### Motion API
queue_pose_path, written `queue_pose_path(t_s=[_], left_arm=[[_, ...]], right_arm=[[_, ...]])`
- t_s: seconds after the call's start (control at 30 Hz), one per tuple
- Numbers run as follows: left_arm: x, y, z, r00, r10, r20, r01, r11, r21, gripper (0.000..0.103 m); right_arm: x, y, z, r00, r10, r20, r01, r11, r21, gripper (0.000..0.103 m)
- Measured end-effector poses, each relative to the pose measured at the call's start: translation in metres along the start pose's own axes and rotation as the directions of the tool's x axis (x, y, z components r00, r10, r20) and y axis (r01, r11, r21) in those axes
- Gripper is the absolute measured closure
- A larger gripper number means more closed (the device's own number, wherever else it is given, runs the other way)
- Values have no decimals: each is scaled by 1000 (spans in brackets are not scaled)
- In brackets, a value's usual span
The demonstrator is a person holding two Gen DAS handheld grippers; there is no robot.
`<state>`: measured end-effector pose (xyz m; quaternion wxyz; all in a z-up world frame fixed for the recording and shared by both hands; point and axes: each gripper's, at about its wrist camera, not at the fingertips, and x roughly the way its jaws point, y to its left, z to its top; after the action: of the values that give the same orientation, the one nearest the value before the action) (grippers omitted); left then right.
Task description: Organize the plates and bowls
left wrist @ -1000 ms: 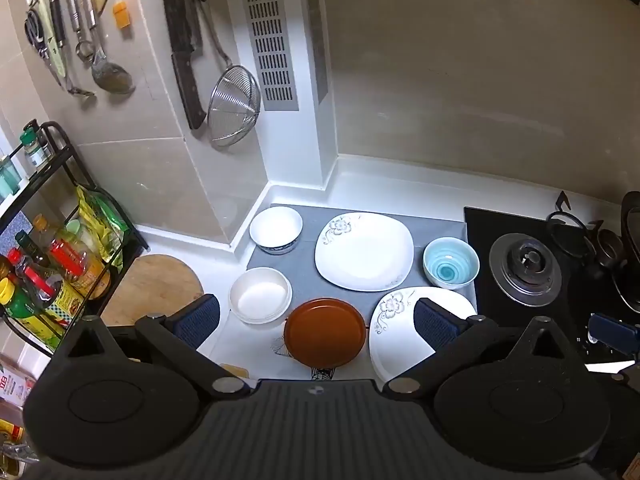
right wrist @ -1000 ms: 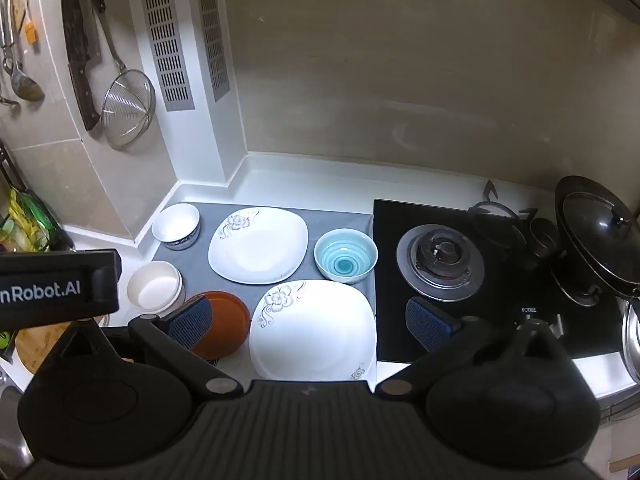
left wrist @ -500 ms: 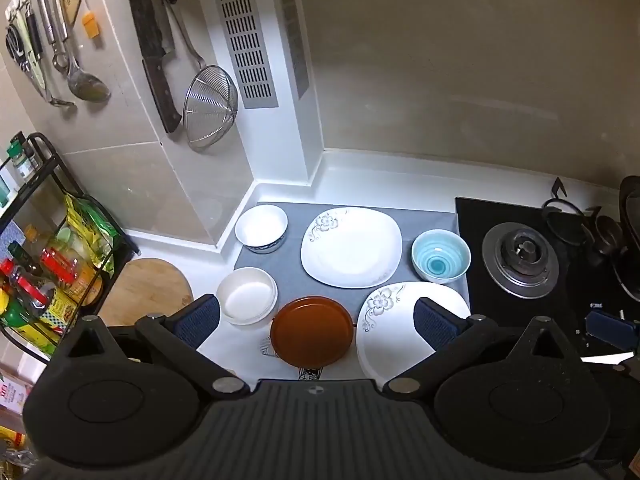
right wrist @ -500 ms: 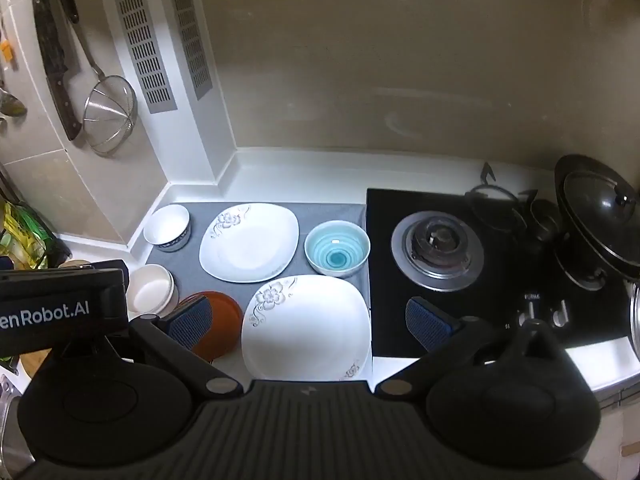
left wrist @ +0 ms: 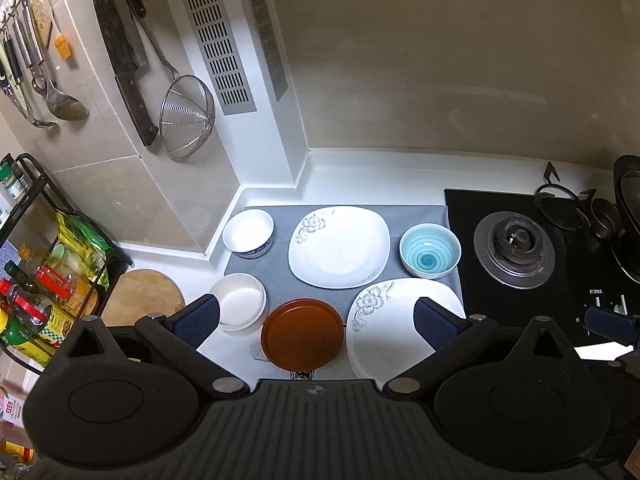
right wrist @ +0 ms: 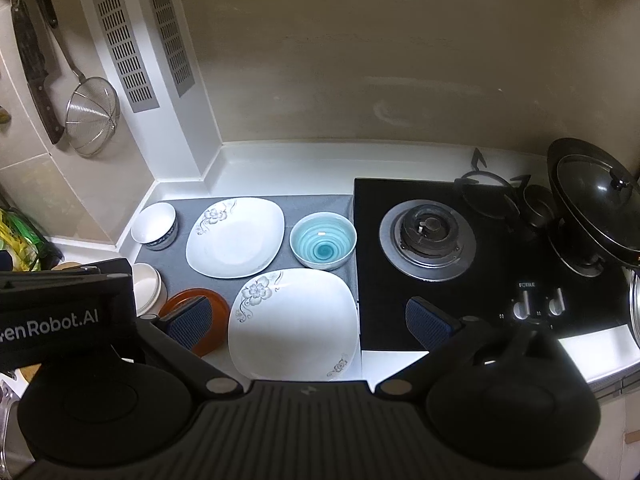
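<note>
Both claws are hovering high over the bench (left wrist: 360, 176), jaws apart and empty: left claw (left wrist: 316, 320), right claw (right wrist: 308, 320). Plates and bowls are lying unstacked on the grey mat (left wrist: 280, 276), around the 12 o'clock plate (left wrist: 340, 246); nothing is sorted yet.

A white countertop (left wrist: 360, 172) meets beige walls; a black hob (right wrist: 460, 256) sits at its right edge (a strainer (left wrist: 187, 114) hangs above the left).
</note>
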<state>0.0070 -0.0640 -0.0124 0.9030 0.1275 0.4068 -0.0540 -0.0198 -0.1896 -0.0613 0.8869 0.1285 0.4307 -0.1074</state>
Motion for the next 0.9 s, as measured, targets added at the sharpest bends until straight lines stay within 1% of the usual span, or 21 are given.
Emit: queue_pose_path(t_s=[0.3,0.47,0.63,0.9], left_arm=[[2,-8,-4,1000,9,7,-9,1000,18,0],[5,-9,-4,1000,13,-10,-13,999,32,0],[5,-9,-7,1000,20,-6,-20,999,32,0],[7,-9,-12,999,28,-20,-28,999,26,0]], right_arm=[[2,1,-1,1000,-7,-13,7,1000,13,0],[1,1,-4,1000,-3,-12,3,1000,10,0],[1,2,-6,1000,3,-12,-3,1000,13,0],[4,2,-11,1000,12,-28,-11,1000,13,0]])
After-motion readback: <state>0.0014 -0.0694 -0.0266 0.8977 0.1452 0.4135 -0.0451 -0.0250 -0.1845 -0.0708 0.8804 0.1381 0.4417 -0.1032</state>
